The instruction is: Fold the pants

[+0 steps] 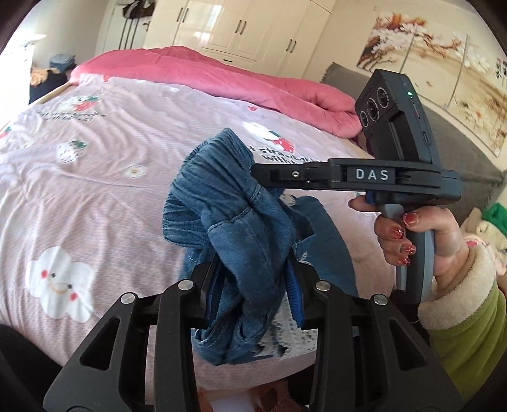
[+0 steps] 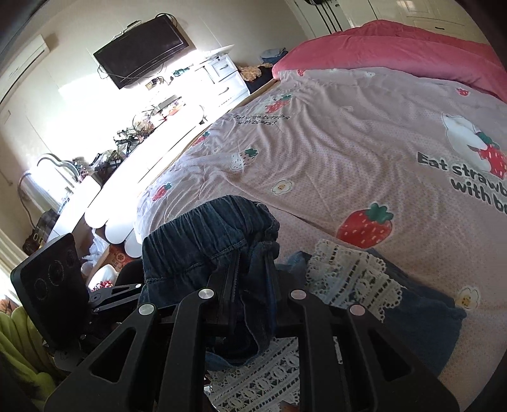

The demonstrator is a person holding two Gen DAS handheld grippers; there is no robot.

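Observation:
The blue denim pants (image 1: 240,215) with white lace trim (image 2: 348,275) are bunched and lifted above the pink strawberry bed sheet (image 1: 95,164). My left gripper (image 1: 253,279) is shut on a fold of the denim near its lower part. My right gripper (image 1: 256,172) comes in from the right in the left wrist view and is shut on the elastic waistband (image 2: 215,222). In the right wrist view my right gripper (image 2: 252,263) pinches the waistband fabric between its fingers. Part of the pants (image 2: 421,317) lies on the sheet (image 2: 348,142).
A pink quilt (image 1: 221,73) is heaped at the far side of the bed. A grey headboard (image 1: 459,142) is at the right, white wardrobes (image 1: 237,28) behind. A cluttered white desk (image 2: 142,142) and a wall TV (image 2: 142,47) stand beside the bed.

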